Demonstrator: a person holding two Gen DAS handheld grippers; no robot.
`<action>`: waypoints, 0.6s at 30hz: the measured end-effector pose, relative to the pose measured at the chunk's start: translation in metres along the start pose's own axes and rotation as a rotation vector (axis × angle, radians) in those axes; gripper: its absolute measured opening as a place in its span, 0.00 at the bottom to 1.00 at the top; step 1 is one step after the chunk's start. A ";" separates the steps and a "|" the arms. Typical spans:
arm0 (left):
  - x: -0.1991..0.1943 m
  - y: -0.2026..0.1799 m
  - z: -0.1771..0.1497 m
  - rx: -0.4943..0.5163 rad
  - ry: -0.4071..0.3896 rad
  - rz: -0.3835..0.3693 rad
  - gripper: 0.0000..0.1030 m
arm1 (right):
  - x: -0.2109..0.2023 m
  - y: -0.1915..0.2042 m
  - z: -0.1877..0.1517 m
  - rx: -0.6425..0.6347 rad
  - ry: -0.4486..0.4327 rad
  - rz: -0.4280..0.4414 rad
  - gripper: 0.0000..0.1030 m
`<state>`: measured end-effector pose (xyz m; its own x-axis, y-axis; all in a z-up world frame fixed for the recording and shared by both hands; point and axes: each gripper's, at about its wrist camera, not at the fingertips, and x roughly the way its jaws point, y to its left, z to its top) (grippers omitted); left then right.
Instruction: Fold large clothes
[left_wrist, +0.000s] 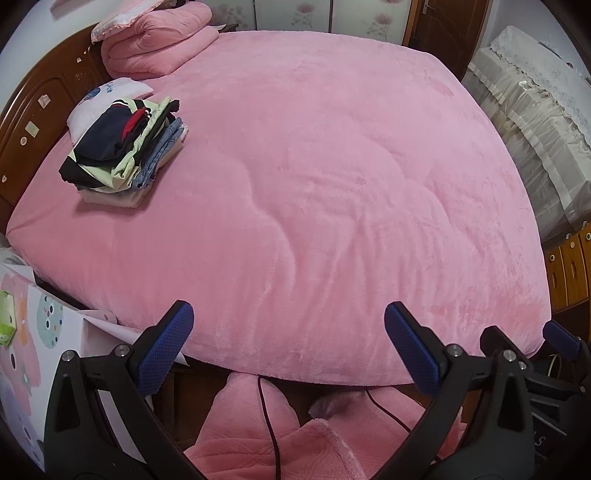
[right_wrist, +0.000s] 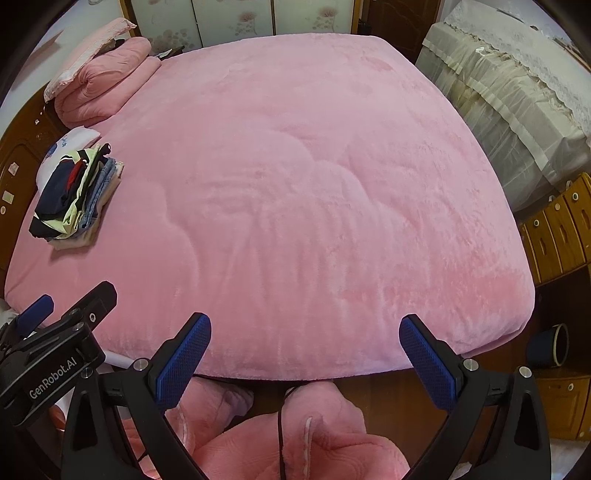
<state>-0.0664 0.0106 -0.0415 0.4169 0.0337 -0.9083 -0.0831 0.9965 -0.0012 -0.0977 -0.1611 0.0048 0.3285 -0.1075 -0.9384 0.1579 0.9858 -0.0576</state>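
A stack of folded clothes (left_wrist: 122, 155), dark, pale green and denim, sits at the left of the pink bed (left_wrist: 314, 166), near the headboard; it also shows in the right wrist view (right_wrist: 75, 192). My left gripper (left_wrist: 288, 347) is open and empty, held over the bed's near edge. My right gripper (right_wrist: 304, 354) is open and empty beside it, also over the near edge. The right gripper shows at the right of the left wrist view (left_wrist: 554, 343), and the left gripper shows at the left of the right wrist view (right_wrist: 66, 314). No loose garment lies on the bed.
A folded pink quilt (left_wrist: 159, 40) and a white pillow (left_wrist: 110, 96) lie by the wooden headboard (left_wrist: 37, 110). A covered piece of furniture (right_wrist: 517, 92) and wooden drawers (right_wrist: 561, 229) stand at the right. Pink plush-clad legs (right_wrist: 295, 443) and a cable (left_wrist: 266, 424) are below.
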 end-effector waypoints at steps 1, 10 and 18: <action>0.000 0.000 0.000 -0.001 0.000 0.000 0.99 | 0.001 -0.001 0.001 -0.001 0.000 0.001 1.00; 0.000 0.004 0.004 0.012 -0.006 -0.007 0.99 | 0.003 -0.002 0.001 0.003 0.004 0.001 1.00; -0.002 0.007 0.007 0.026 -0.018 -0.008 0.99 | 0.004 -0.003 0.003 0.003 0.006 0.002 1.00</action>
<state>-0.0612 0.0184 -0.0365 0.4340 0.0270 -0.9005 -0.0561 0.9984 0.0029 -0.0938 -0.1652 0.0026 0.3230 -0.1051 -0.9405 0.1605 0.9855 -0.0550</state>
